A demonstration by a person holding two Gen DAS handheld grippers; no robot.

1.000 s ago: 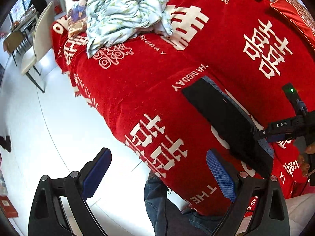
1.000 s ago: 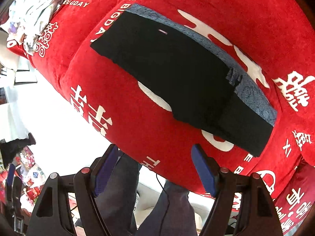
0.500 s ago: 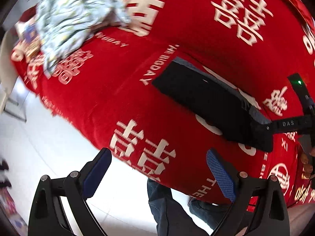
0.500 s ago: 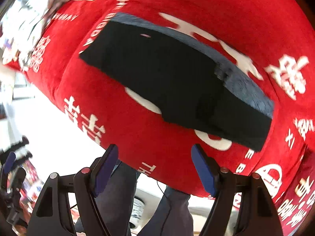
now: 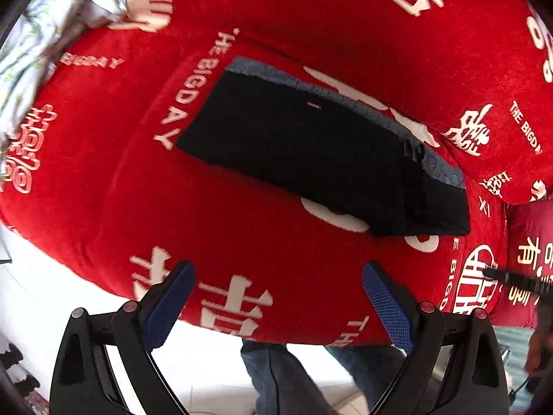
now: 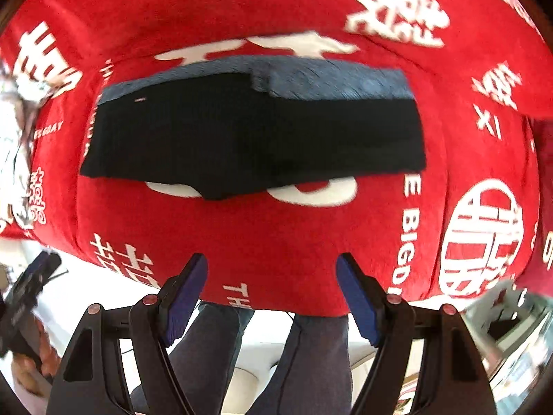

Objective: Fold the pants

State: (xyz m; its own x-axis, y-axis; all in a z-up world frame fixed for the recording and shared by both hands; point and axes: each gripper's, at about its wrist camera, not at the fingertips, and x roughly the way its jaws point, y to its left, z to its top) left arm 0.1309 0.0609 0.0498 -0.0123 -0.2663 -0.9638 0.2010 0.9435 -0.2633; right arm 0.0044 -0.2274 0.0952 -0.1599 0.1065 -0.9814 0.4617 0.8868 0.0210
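Observation:
The black pants (image 5: 311,152) lie folded into a long flat rectangle on the red bed cover (image 5: 242,228), with a grey fleecy lining showing along the far edge. They also show in the right wrist view (image 6: 249,138). My left gripper (image 5: 276,297) is open and empty, held above the bed's near edge, short of the pants. My right gripper (image 6: 273,290) is open and empty, also back from the pants over the bed edge.
A crumpled light floral quilt (image 5: 45,41) lies on the bed at the far left. The bed cover (image 6: 276,235) drops off to white floor below. The person's jeans-clad legs (image 6: 214,352) stand at the bed edge. The left gripper (image 6: 24,297) shows at the right view's left edge.
Both cameras have swung to face the pants more squarely and centrally. The pants lie as before. Both grippers stay open.

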